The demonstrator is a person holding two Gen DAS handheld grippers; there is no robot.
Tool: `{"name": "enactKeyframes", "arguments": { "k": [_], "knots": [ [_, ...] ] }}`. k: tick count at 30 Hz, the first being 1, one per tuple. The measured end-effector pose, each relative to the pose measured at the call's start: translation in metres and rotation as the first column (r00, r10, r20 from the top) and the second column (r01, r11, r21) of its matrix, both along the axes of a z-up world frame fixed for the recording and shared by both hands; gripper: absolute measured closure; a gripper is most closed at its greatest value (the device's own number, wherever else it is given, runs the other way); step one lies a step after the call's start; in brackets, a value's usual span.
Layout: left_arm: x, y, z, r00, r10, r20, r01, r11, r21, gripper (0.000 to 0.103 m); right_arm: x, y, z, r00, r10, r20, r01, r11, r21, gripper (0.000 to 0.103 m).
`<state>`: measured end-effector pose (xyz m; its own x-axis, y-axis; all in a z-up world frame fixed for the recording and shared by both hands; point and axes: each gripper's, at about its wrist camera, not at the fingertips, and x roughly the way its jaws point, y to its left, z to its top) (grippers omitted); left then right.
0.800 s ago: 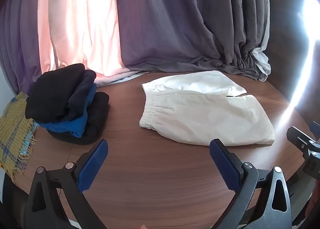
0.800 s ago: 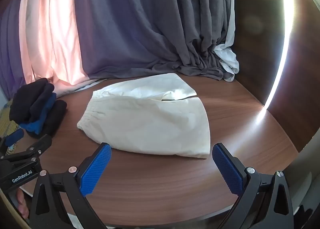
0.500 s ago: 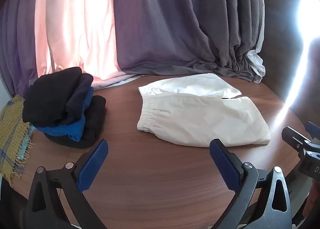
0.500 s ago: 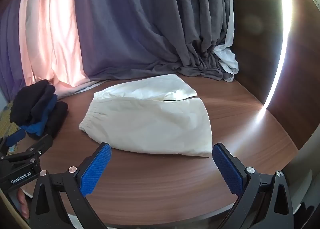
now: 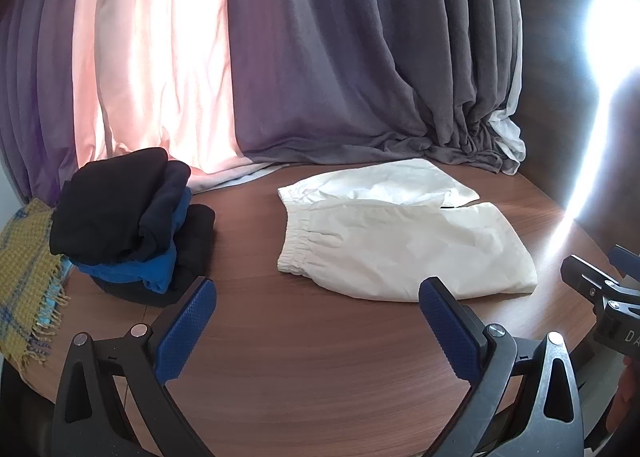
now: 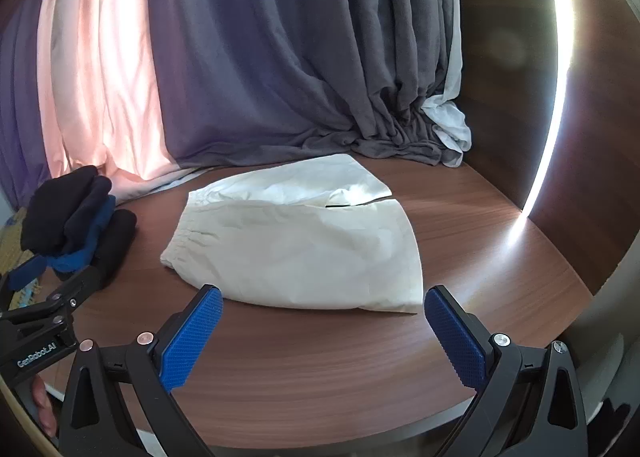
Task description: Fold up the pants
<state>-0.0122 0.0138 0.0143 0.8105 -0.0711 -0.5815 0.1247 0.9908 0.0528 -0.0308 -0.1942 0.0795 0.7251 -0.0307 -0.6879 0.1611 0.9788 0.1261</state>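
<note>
L gripper (image 5: 316, 305) & R gripper (image 6: 322, 311) hover low over near edge of wood counter (image 5: 320, 369), jaws on both spread wide w/ nothing held, white pants (image 6: 296, 241) flat mid-counter just past them, folded dark clothes stack (image 5: 128, 217) at left, curtains (image 5: 320, 57) behind.

- My pads (image 5: 185, 331) are blue, dotted.
- Cream pants (image 5: 404, 245) at twelve o'clock.
- Black and blue stack (image 5: 128, 217) at ten.
- Yellow, blue-checked blanket (image 5: 24, 265) at nine.
- Grey curtain (image 6: 300, 57), brown table (image 6: 320, 369).
</note>
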Motion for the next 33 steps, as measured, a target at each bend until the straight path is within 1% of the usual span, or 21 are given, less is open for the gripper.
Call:
{"name": "enactKeyframes", "arguments": {
  "k": [33],
  "knots": [
    [0.0010, -0.0004, 0.0038, 1.000, -0.007, 0.011, 0.007, 1.000, -0.003, 0.000, -0.0027, 0.0023, 0.0048, 1.000, -0.026, 0.011, 0.026, 1.000, -0.011, 0.000]
  ]
}}
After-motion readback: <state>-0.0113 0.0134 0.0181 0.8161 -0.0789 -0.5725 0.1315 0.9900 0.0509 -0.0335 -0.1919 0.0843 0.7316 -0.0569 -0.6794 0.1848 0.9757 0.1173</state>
